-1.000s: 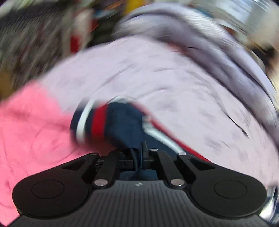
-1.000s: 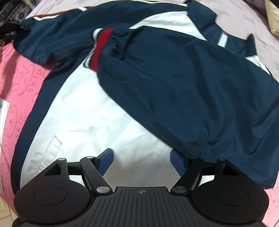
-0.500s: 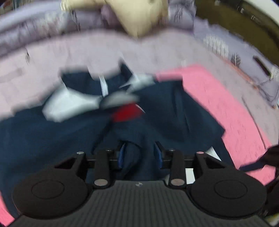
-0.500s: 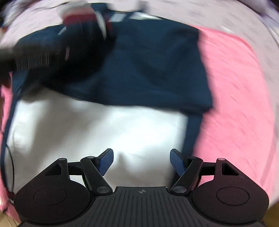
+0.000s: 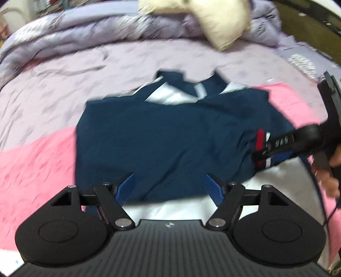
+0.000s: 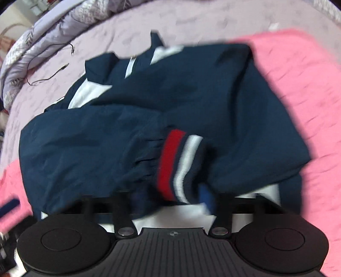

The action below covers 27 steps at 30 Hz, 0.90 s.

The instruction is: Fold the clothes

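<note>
Left wrist view: The jacket (image 5: 162,136) lay on a pink blanket (image 5: 36,162) spread over a lilac bedsheet (image 5: 89,70). It was navy with white panels at the collar and body, both sleeves folded across its front. The left gripper (image 5: 169,187) stood over the lower edge with its jaws apart and opening, pressing on nothing. The right gripper (image 5: 275,152) reached in from the right onto the striped cuff (image 5: 261,147). A cream pillow (image 5: 215,19) lay at the far edge.

Right wrist view: The cuff (image 6: 179,168), banded red, navy and white, sat between the right gripper's (image 6: 170,200) closing jaws, its ribbing bunched against the blue fingertips (image 6: 205,196).
</note>
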### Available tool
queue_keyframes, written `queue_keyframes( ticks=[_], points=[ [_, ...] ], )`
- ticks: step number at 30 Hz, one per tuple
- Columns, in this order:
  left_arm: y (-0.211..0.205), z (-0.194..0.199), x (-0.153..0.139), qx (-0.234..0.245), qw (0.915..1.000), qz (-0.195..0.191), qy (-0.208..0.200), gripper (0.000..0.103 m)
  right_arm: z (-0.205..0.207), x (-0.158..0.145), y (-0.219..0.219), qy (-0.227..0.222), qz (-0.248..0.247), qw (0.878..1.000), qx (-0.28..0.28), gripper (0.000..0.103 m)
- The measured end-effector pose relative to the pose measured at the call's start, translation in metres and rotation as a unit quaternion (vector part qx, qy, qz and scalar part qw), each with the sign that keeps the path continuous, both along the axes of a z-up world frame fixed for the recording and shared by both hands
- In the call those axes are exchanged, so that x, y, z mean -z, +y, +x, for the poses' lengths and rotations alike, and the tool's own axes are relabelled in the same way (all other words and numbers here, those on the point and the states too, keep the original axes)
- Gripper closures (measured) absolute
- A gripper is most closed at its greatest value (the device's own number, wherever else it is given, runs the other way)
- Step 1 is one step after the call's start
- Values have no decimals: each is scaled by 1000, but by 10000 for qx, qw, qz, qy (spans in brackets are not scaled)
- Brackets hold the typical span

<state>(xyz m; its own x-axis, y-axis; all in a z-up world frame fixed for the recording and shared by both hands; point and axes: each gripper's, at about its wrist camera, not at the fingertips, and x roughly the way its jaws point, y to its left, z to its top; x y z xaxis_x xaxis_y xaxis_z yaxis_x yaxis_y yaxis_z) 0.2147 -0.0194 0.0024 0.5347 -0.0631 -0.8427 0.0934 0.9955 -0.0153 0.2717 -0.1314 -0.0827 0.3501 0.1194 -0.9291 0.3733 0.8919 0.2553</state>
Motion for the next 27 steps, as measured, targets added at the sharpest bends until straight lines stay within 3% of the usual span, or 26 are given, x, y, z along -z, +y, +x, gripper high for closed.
queue_keyframes(
  ticks=[1,5,8,12,13,14,16,19,22,25,26,27],
  points=[
    [6,-4,3,-72,10000,31,60,30,1,-3,5,-14,-268,9996,-62,93],
    [20,-20,14,-283,9993,112,198,30,-3,-39,7,-485,-1702,9842,-66,93],
    [26,-32,20,-336,9989,148,300,30,4,-49,-9,-626,-2217,9729,-195,92],
    [25,-56,22,-144,9981,356,473,30,1,-36,-31,-257,-1980,9783,-553,85],
    [24,-65,21,-22,9979,410,506,30,-7,-38,-29,-251,-1864,9799,-668,74],
    [23,-73,20,100,9974,464,544,30,-21,-42,-23,-284,-1777,9803,-820,50],
    [23,-94,19,289,9956,584,674,30,-57,-50,-11,-318,-1650,9792,-1135,33],
    [23,-124,15,425,9930,683,864,29,-110,-51,19,-59,-1439,9771,-1567,33],
    [24,-138,10,384,9935,744,771,29,-151,-52,48,27,-1371,9729,-1861,37],
    [25,-114,8,405,9938,1027,148,28,-126,-56,89,-457,-2161,9402,-2595,44],
    [27,-97,9,362,9926,1156,-89,28,-109,-58,98,-656,-2163,9370,-2663,47],
    [31,-78,11,295,9916,1231,-274,28,-86,-62,103,-875,-1951,9416,-2599,50]
  ],
)
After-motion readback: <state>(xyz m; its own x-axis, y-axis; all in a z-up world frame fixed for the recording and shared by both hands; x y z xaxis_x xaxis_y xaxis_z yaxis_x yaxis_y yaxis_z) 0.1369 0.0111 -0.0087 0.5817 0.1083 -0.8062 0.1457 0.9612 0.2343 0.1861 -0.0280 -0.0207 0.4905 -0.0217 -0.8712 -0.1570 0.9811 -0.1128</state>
